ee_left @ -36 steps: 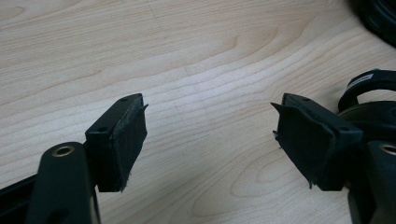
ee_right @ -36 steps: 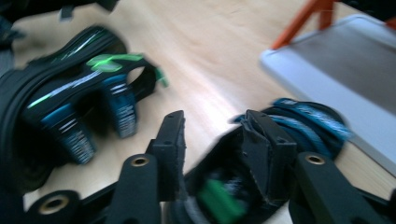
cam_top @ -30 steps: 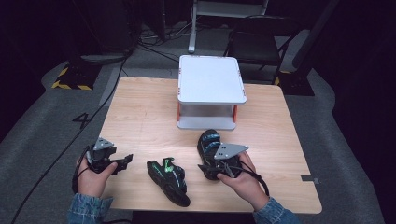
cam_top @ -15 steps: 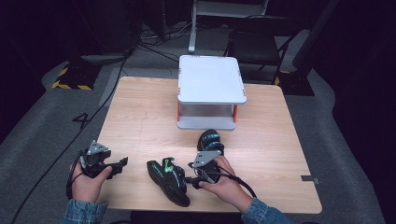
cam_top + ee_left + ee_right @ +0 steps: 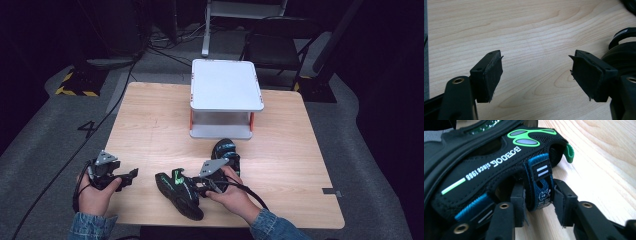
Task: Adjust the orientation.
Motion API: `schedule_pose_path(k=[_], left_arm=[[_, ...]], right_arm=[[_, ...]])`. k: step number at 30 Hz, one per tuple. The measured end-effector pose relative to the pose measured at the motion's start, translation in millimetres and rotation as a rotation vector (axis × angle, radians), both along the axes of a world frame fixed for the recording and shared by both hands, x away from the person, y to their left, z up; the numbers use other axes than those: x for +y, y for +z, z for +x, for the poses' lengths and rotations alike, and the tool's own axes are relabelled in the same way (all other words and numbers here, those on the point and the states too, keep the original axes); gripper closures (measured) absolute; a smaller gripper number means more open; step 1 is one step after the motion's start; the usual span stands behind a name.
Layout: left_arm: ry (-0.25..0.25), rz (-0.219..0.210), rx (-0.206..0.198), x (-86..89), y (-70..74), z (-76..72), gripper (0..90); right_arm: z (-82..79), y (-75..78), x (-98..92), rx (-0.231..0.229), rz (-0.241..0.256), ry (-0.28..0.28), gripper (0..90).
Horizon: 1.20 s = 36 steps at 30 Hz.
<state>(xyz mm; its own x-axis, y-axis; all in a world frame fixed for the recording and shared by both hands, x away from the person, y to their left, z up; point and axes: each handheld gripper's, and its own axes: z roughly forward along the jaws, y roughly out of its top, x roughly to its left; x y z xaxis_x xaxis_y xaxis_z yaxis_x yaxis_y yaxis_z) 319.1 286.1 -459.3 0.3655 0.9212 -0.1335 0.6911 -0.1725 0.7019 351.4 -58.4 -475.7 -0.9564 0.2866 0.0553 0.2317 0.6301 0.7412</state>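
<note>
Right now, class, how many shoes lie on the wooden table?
2: a black shoe with green trim near the front edge, and a black shoe with blue trim before the white shelf stand.

Left claw [image 5: 131, 176] low near table's front edge, jaws wide apart, right claw [image 5: 196, 189] jaws nearly closed, both hand-held

A raised stand [image 5: 226, 85] sits at the far middle of the counter [image 5: 150, 130]. Near it lies one shoe [image 5: 226, 150], with a second shoe [image 5: 178, 194] to its left at the near edge.
</note>
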Motion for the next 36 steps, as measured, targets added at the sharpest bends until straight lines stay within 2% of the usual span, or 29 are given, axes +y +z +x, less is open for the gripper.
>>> schedule_pose_path(k=[2,4,5,8,11,15,17,20,23,24,25,27,29,32,36], left_arm=[[0.002,0.003,-0.004,0.9,0.4,0.0,24.9],[0.007,-0.006,0.0,1.3,0.5,-0.6,24.9],[0.008,-0.004,-0.002,1.6,0.6,-0.6,24.9],[0.005,0.0,-0.009,2.1,1.1,-0.3,24.9],[0.007,0.0,-0.009,1.7,1.2,-0.3,24.9],[0.002,0.0,-0.005,0.8,0.7,0.1,25.0],[0.002,0.001,-0.005,0.2,0.7,0.3,25.0],[-0.002,0.003,-0.004,-0.3,0.0,1.0,24.9],[0.0,0.0,-0.001,-1.0,-0.3,1.2,24.9],[-0.001,0.002,-0.003,-0.9,0.0,1.3,24.9],[-0.002,0.002,-0.003,-1.0,0.1,1.3,24.9],[-0.002,0.003,-0.003,-1.1,0.2,1.3,24.9],[-0.003,0.003,-0.002,-1.1,0.0,1.2,25.0],[-0.002,0.001,-0.003,-0.6,-0.2,1.2,24.9],[-0.001,0.0,-0.001,0.2,-0.4,1.2,24.9]], right_arm=[[0.1,5.3,0.2,-0.011,0.023,-0.01,67.0],[1.3,13.9,-1.7,-0.045,0.043,-0.017,67.2],[2.3,19.5,-2.7,-0.093,0.032,-0.022,67.3],[4.0,29.8,-6.6,-0.172,0.006,-0.042,67.4],[3.9,38.5,-13.3,-0.261,-0.014,-0.088,67.5],[2.4,43.0,-18.2,-0.346,-0.047,-0.134,67.5],[0.4,43.2,-18.7,-0.373,-0.061,-0.144,67.3],[-4.9,41.6,-16.2,-0.368,-0.071,-0.123,66.1],[-13.9,38.5,-11.4,-0.327,-0.062,-0.063,62.0],[-17.0,37.0,-9.5,-0.309,-0.057,-0.034,59.9],[-21.3,34.8,-6.8,-0.312,-0.039,-0.009,58.0],[-26.2,33.2,-2.5,-0.3,-0.02,0.015,54.3],[-27.1,31.6,1.9,-0.261,0.004,0.043,51.6],[-26.4,26.4,7.6,-0.233,0.012,0.072,49.6],[-28.8,24.8,11.3,-0.24,0.012,0.099,45.0]])
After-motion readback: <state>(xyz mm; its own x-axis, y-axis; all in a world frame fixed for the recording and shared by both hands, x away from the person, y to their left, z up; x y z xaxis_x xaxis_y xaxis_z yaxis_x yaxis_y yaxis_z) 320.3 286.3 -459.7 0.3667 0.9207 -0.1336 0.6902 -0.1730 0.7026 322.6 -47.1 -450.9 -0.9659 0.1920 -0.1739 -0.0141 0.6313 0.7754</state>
